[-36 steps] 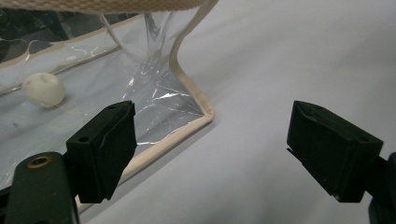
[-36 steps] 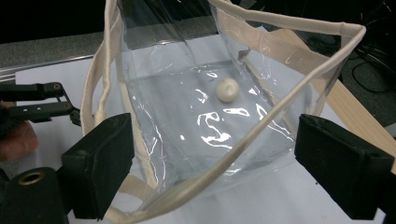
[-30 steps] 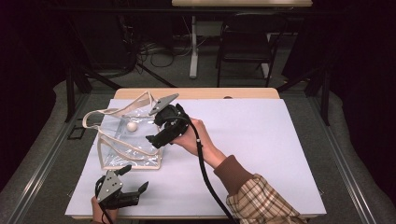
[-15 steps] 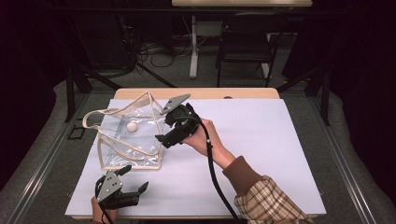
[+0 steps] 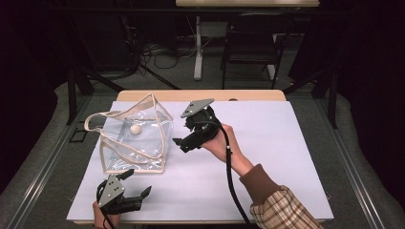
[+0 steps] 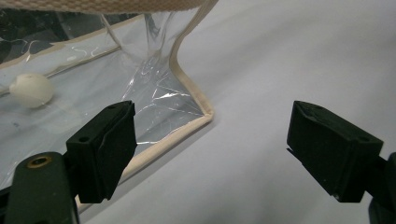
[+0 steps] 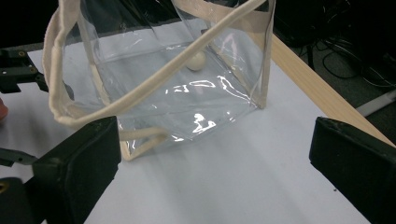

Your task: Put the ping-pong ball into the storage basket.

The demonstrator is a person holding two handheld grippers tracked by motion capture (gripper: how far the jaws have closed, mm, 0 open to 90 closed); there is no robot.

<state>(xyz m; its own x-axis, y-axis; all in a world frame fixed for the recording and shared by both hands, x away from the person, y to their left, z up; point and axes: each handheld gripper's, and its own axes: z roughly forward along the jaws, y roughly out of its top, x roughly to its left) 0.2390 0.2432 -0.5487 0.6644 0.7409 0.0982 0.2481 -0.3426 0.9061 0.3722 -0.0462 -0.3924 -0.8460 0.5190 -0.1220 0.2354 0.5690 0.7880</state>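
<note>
From the high view, the right gripper (image 5: pixel 177 142) sits just beside the clear bag (image 5: pixel 133 138), held level in a hand whose plaid-sleeved forearm comes in from the bottom right. Its jaws have just been opening and stand wide with nothing between them. The left gripper (image 5: pixel 137 183) rests low at the near left edge of the white table cover (image 5: pixel 267 152), jaws apart and empty, close to the bag's near corner. One bag, one small white ball (image 5: pixel 136 129) inside it, two grippers.

Over to the left gripper view: both black jaws spread wide, the bag's beige-trimmed corner (image 6: pixel 205 114) just ahead of them, the ball (image 6: pixel 31 90) lying inside at left.

Right gripper view now: jaws far apart, bag (image 7: pixel 187 98) standing upright ahead, one ball (image 7: pixel 196 60) on its floor, beige handles (image 7: pixel 60 70) looping over. No readable writing anywhere.
</note>
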